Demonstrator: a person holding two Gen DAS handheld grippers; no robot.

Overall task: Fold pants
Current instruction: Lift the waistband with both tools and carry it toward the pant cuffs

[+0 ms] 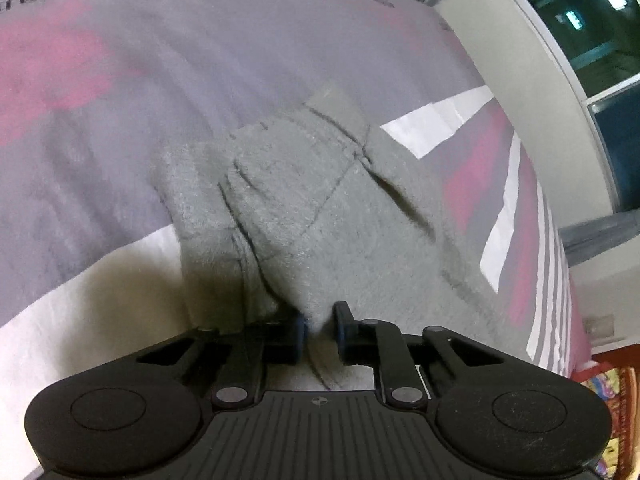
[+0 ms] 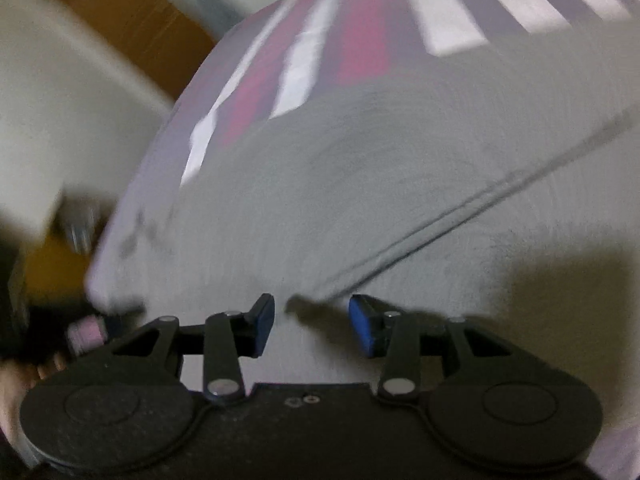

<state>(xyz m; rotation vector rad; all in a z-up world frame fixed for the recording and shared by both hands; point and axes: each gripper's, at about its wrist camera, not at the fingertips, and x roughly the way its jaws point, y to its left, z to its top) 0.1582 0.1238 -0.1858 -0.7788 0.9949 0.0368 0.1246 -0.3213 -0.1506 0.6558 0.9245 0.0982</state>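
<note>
Grey fleece pants (image 1: 304,200) lie rumpled on a bed with a lilac, pink and white striped sheet (image 1: 120,92). My left gripper (image 1: 319,328) is shut on a fold of the pants' fabric and lifts it a little. In the right wrist view the pants (image 2: 360,184) spread flat, with a dark seam running diagonally. My right gripper (image 2: 312,324) is open just above the fabric, with the seam's end between its blue pads (image 2: 362,324). The view is motion-blurred.
The bed's right edge runs beside a white wall and a dark window (image 1: 592,20). A colourful cloth (image 1: 612,392) lies on the floor at lower right. In the right wrist view an orange-brown door (image 2: 132,28) and white furniture (image 2: 48,120) stand beyond the bed's left edge.
</note>
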